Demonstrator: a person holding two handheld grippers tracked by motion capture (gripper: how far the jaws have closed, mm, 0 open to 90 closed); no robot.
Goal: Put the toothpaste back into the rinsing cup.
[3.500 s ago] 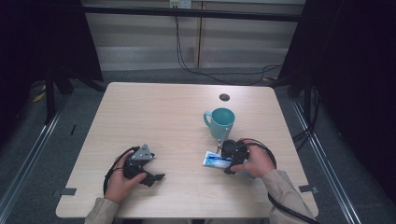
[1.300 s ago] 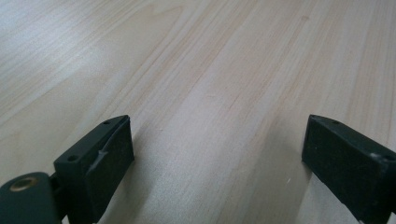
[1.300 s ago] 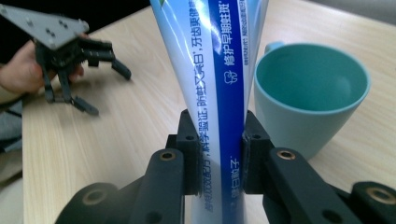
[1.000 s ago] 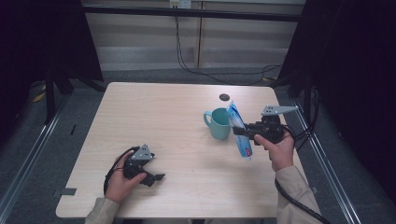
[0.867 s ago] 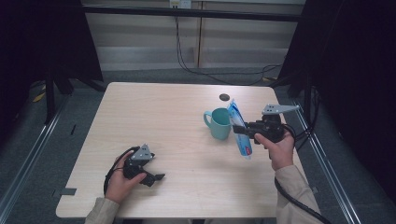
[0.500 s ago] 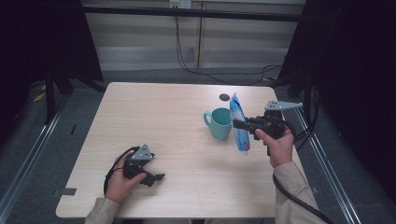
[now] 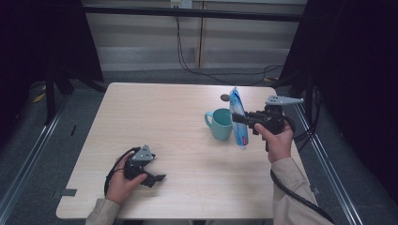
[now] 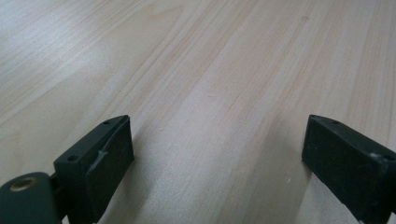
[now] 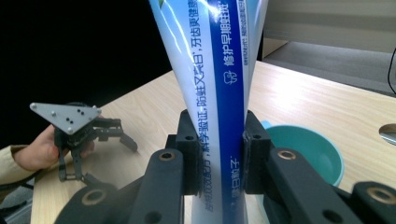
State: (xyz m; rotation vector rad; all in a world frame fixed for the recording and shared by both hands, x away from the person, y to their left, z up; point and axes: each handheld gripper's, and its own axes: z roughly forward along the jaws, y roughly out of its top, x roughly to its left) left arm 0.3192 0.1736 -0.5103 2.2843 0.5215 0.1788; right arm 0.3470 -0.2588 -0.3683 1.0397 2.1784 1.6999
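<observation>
A blue and white toothpaste tube (image 7: 241, 136) hangs upright in the air just right of a teal mug (image 7: 219, 124). My right gripper (image 7: 238, 118) is shut on the tube's middle, jaws pointing left. In the right gripper view the two black pads squeeze the tube (image 9: 219, 70) from both sides, with the mug (image 9: 306, 149) low behind it on the right. My left gripper (image 7: 157, 168) rests on the table's near left, open. Bare wood lies between its fingers (image 8: 100, 158).
A small dark round object (image 7: 225, 97) lies on the light wooden table (image 7: 155, 117) behind the mug. Dark curtains and metal frame legs flank the table. The right gripper view also catches the left gripper (image 9: 93, 135) in the person's hand.
The right gripper has lifted the tube off the table in front of the mug and carried it up beside the mug. Over the last second the tube tipped more upright. The left gripper stayed put.
</observation>
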